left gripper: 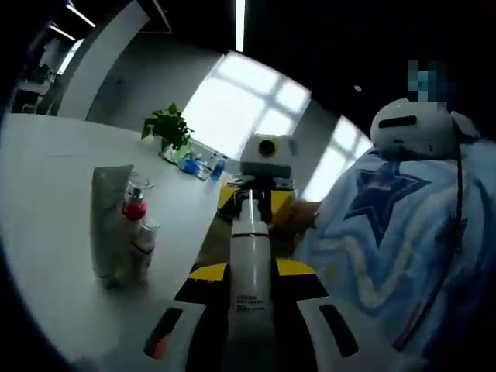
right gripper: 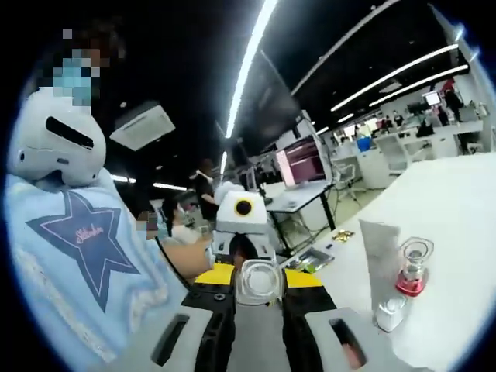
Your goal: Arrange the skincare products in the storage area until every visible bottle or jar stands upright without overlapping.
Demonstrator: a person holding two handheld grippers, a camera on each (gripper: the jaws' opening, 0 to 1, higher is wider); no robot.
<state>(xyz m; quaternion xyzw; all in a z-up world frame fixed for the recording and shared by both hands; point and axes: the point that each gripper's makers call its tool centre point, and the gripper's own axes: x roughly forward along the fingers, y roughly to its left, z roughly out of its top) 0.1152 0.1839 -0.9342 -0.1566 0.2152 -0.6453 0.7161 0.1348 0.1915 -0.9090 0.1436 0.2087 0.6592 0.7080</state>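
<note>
Spanning the gap between both grippers, a white bottle [left gripper: 250, 267] is held lengthwise off the worktop [left gripper: 54, 194]. The left gripper [left gripper: 249, 306] has its jaws clamped on the bottle's base end; in the right gripper view the right gripper [right gripper: 260, 298] has its jaws closed around the clear cap [right gripper: 260, 280]. Beside the bottle, on the worktop, stand a pale tube [left gripper: 108, 225], a red-collared bottle [left gripper: 134, 203] and a small white bottle [left gripper: 145, 242], all upright, close together. Beyond them sits a potted plant [left gripper: 168, 129]. A person in a blue star-print top [left gripper: 387, 232] is behind the bottle.

Step in hand, as I judge it: carrying the bottle to the standing group. Tip it base-down, choose bare worktop just beside the tube without touching, seat it flat before releasing either grip.
</note>
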